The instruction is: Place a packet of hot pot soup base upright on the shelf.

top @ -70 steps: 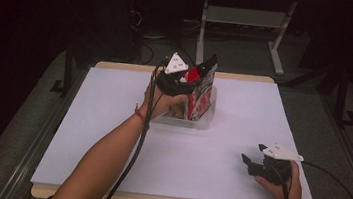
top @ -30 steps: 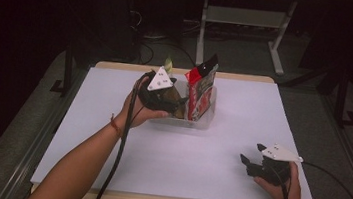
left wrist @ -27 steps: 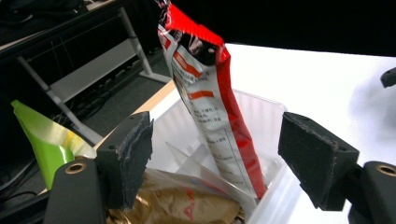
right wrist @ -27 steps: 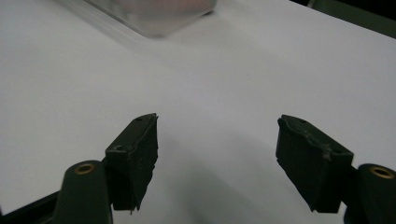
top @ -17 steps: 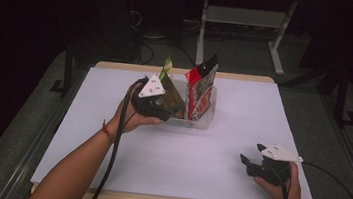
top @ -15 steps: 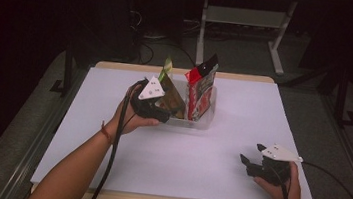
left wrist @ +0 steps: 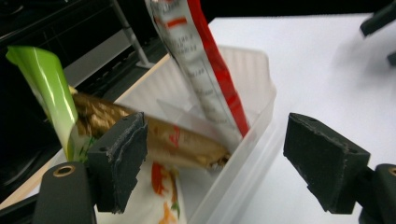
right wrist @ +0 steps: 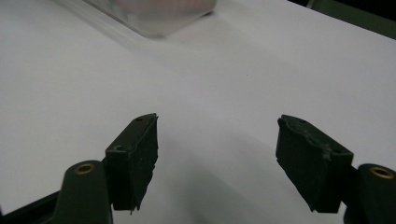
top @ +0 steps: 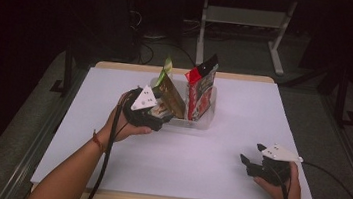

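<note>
Now the left gripper (left wrist: 212,163), fingers spread, faces the clear plastic tub (left wrist: 252,126) holding 2 snack packets; the right gripper (right wrist: 217,158), fingers spread, rests on the white bench (top: 208,153).

Red-and-white packet (left wrist: 205,65), gold-and-green packet (left wrist: 116,126), clear tub (left wrist: 254,93), white table (top: 219,149)

- Left tool (top: 155,117): held by the left hand (top: 123,126) at about 10 o'clock, forearm running in from 7 o'clock, its 2 jaws spread wide.
- Right tool (top: 250,163): gripped by the right hand (top: 283,184) at 4 o'clock, held low, jaws wide apart, pointing toward 9 o'clock.
</note>
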Demonstrator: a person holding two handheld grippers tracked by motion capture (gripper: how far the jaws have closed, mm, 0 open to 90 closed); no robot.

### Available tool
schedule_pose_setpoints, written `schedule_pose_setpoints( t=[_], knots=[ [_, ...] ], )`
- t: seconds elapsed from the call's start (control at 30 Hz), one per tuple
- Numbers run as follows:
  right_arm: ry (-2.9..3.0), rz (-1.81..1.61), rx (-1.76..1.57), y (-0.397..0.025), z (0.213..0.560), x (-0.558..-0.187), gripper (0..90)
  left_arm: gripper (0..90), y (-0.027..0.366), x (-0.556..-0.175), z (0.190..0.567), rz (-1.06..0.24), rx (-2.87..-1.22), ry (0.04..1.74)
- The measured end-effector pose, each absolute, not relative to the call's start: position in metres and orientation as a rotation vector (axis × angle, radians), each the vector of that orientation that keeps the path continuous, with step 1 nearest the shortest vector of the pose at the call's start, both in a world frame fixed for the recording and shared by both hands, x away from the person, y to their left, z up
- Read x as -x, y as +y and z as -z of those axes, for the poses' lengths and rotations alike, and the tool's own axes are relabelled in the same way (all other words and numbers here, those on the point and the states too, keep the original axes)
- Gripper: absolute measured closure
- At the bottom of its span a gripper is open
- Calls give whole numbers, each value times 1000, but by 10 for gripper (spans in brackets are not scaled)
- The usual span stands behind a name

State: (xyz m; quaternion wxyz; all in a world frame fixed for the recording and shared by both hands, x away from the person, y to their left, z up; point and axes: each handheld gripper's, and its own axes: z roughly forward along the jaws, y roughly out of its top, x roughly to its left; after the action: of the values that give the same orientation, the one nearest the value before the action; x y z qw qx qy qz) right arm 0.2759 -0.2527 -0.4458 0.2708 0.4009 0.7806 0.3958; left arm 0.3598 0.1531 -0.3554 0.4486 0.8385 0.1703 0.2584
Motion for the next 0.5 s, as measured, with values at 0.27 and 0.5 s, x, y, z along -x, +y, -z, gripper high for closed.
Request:
schedule_pose_setpoints(
  t=[0.27,0.5],
  knots=[
    [2105,-1064,-1078,-252,446,-276,288,195,165,-352,369,-669,-2118,418],
    [2106,-1061,-1081,-252,446,-276,288,197,173,-345,378,-685,-2139,417]
  ],
)
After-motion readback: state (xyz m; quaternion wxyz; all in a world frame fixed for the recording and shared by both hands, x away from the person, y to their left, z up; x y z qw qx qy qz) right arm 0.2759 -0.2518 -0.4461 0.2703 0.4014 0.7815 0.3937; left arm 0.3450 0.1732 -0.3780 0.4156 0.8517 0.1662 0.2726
